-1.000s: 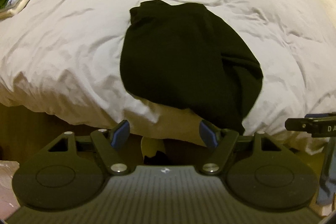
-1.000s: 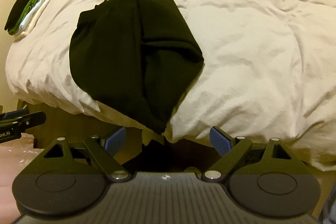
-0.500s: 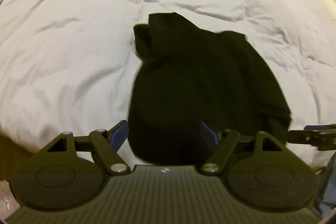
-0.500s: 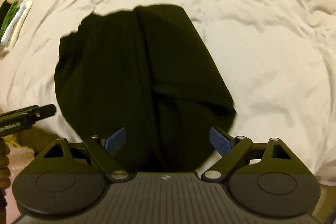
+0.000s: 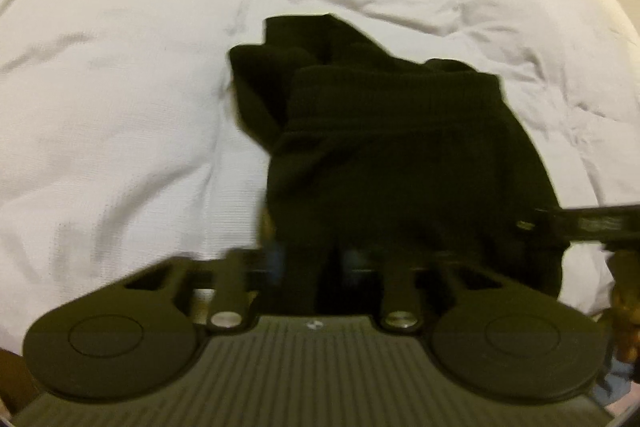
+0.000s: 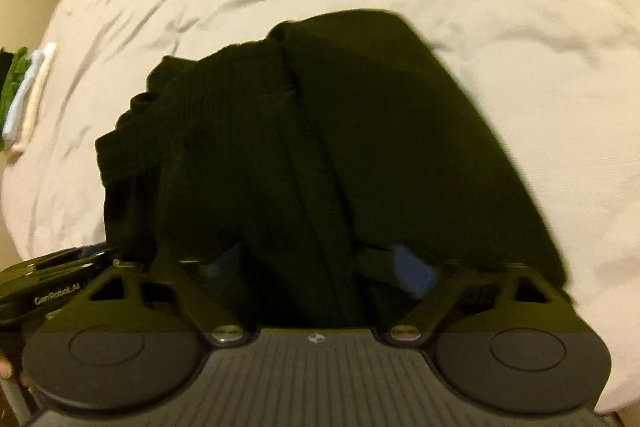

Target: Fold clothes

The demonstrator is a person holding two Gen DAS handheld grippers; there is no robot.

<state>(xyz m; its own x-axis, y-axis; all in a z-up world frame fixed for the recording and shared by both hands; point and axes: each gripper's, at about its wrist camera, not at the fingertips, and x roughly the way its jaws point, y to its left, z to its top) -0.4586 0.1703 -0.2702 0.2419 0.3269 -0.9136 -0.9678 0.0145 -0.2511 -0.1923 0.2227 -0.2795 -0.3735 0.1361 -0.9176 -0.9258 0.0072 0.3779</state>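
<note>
1. With both tools down at the near hem, black garment (image 6: pixel 320 147) lying bunched on the white duvet (image 6: pixel 520 27), near edge draped toward the bed's edge.
2. Far left in the right wrist view: stack of folded clothes (image 6: pixel 24 99) waiting at the duvet's side, well apart from the action.
3. Left gripper (image 5: pixel 312 259): jaws just snapped together, clenched on the garment's near-left edge, blue pads almost buried in dark cloth.
4. Right gripper (image 6: pixel 320 267): jaws just been closing, a ridge of fabric standing between them; blurred, so hard to say whether the pads press yet, and reads as not quite pinched.
5. Risk on the left: too thin a bite, maybe one layer only, so the lower layer stays behind on the lift.
6. Risk on the right: lifting before the pinch lands, cloth slipping out, garment swinging lopsided.
7. Further risk: duvet caught along with the hem, dragging bedding up too.
</note>
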